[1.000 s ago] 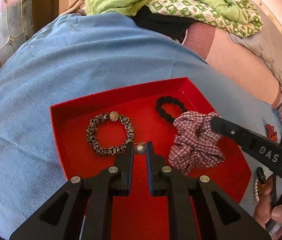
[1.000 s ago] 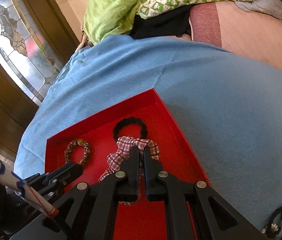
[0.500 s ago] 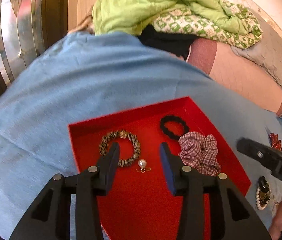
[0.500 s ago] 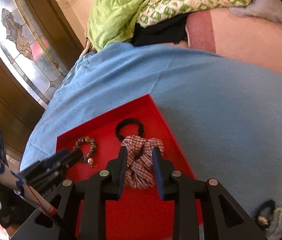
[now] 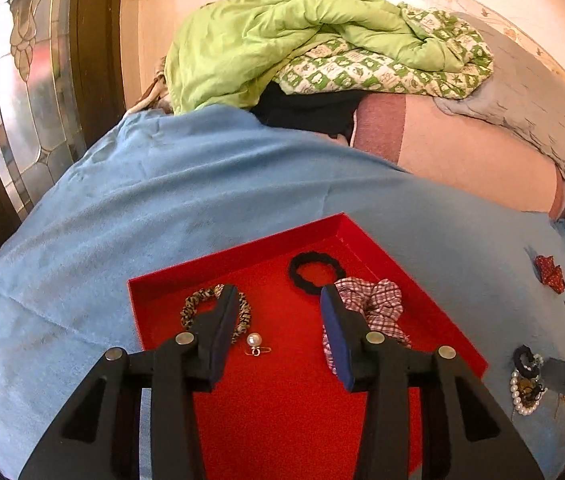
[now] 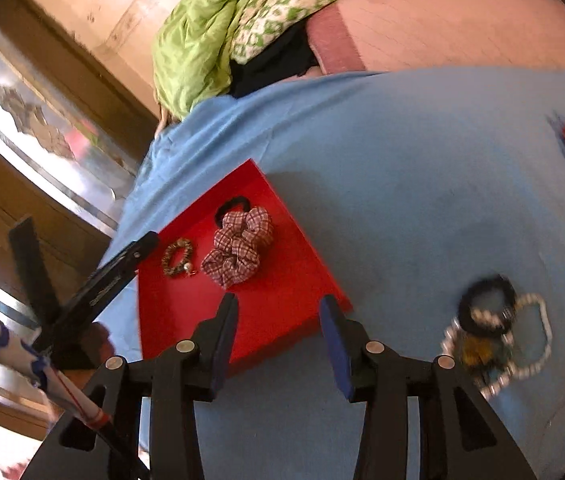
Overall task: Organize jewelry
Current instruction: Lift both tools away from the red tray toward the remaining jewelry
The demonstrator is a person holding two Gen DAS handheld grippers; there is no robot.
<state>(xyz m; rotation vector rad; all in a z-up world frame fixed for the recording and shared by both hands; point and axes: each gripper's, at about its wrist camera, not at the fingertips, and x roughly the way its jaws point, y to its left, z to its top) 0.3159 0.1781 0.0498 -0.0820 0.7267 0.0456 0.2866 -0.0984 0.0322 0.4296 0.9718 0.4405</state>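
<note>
A red tray (image 5: 434,304) lies on the blue blanket. In it are a leopard-print scrunchie (image 5: 196,304), a pearl earring (image 5: 254,340), a black hair tie (image 5: 302,270) and a plaid scrunchie (image 5: 378,306). My left gripper (image 5: 278,296) is open and empty above the tray. My right gripper (image 6: 278,304) is open and empty, over the tray's near right corner (image 6: 302,320). The plaid scrunchie (image 6: 240,246) and leopard scrunchie (image 6: 176,256) also show in the right wrist view. A tangle of pearl beads and a black tie (image 6: 494,332) lies on the blanket to the right of the tray.
A red bow (image 5: 548,274) and more small jewelry (image 5: 526,384) lie on the blanket (image 5: 202,184) right of the tray. A green quilt (image 5: 282,40) and pillows are piled at the back. A stained-glass door (image 5: 22,92) stands at the left.
Both grippers opened and pulled back. The left one let go of the pearl earring, which now lies in the tray. The right one released the plaid scrunchie and swung right toward the loose beads.
</note>
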